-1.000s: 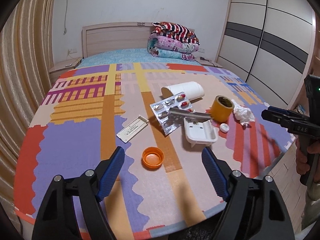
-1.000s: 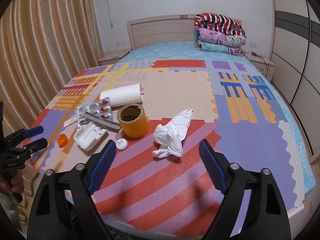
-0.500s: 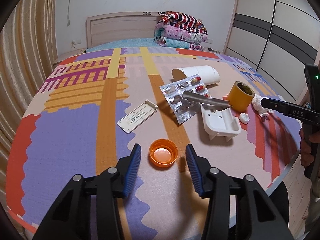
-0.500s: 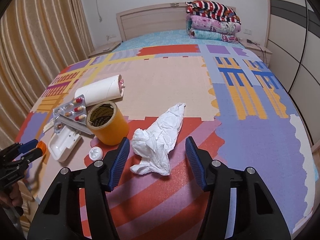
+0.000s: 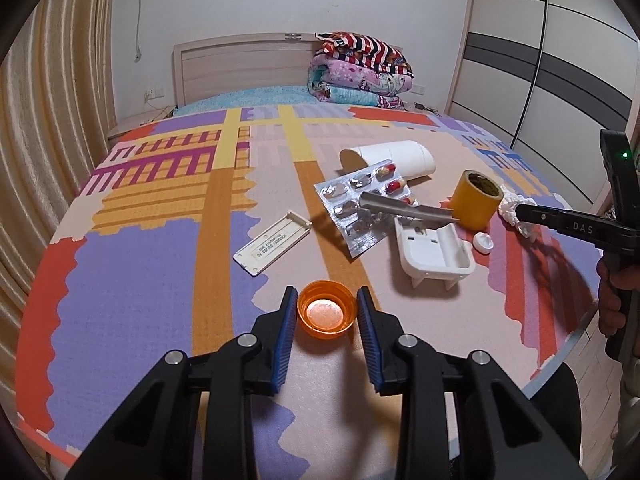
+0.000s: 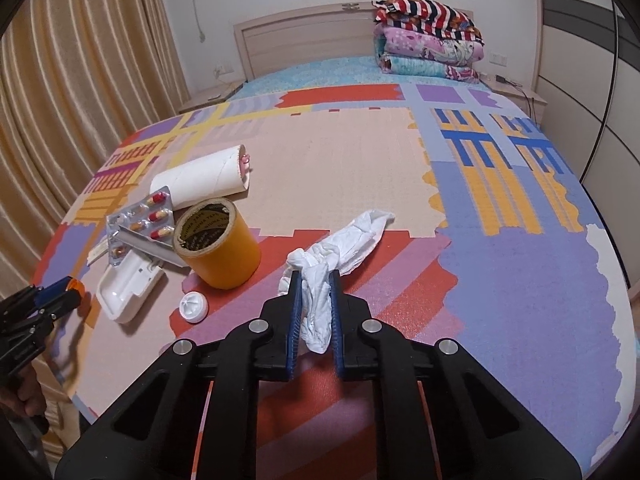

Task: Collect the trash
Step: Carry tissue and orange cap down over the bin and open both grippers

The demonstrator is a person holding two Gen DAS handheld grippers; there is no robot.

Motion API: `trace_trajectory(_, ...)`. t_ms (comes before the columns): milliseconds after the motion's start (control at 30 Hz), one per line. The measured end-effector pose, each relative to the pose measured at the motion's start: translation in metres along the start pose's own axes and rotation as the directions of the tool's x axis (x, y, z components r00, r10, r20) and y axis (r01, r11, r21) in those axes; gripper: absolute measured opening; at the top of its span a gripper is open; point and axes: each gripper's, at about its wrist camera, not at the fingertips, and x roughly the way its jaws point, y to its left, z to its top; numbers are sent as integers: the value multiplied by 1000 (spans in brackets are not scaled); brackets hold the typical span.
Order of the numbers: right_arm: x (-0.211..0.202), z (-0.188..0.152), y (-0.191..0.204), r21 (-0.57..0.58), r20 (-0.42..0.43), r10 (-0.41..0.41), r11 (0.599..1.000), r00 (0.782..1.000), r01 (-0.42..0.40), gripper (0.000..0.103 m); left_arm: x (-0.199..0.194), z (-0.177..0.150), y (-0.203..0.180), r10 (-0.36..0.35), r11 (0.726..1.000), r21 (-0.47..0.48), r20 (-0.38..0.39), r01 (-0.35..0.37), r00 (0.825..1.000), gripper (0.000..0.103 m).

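Left wrist view has the left gripper [image 5: 327, 312] low over the surface [image 5: 140, 280], its blue pads just outside the rim of the orange cap [image 5: 326, 313] on either side; whether they already pinch it I cannot tell, but the straddle looks set for a squeeze across the cap's width. Over in the right wrist view, the right gripper [image 6: 314, 304] is nearly closed on the crumpled tissue [image 6: 340, 248], the pads biting its bunched near end while the tail trails away across the mat, a sensible place to catch something so soft.

Taking the yellow tape roll [image 6: 218, 246] as the marker: the tissue lies just right of it, a small white cap [image 6: 193, 307] sits in front, a white plastic tray [image 6: 126, 288] and a pill blister [image 6: 138, 220] lie to its left, and a white tube [image 6: 200, 182] lies behind.

All of it rests on a patchwork foam mat. Beyond stands a bed [image 6: 340, 72] with folded quilts [image 6: 428, 36], curtains [image 6: 60, 80] to the left.
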Motion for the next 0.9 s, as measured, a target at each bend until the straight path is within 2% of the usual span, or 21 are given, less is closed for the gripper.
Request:
trace_trajectory(400,-55,-20,7,-17,57,26,1000,998,-25,11,-49,-6,-24,-46,998,40,60,44,997,29)
trace_trajectory(700,-109,-44,31,-78,101,81,994,992,-73,11,-89,-16,-47,-97,992,89,96,89,991,30)
trace_trajectory(900,-134,-67,51,-144,71,143,981,987,-132,11,-112,-27,-61,-129,985,125,108,115,986,30)
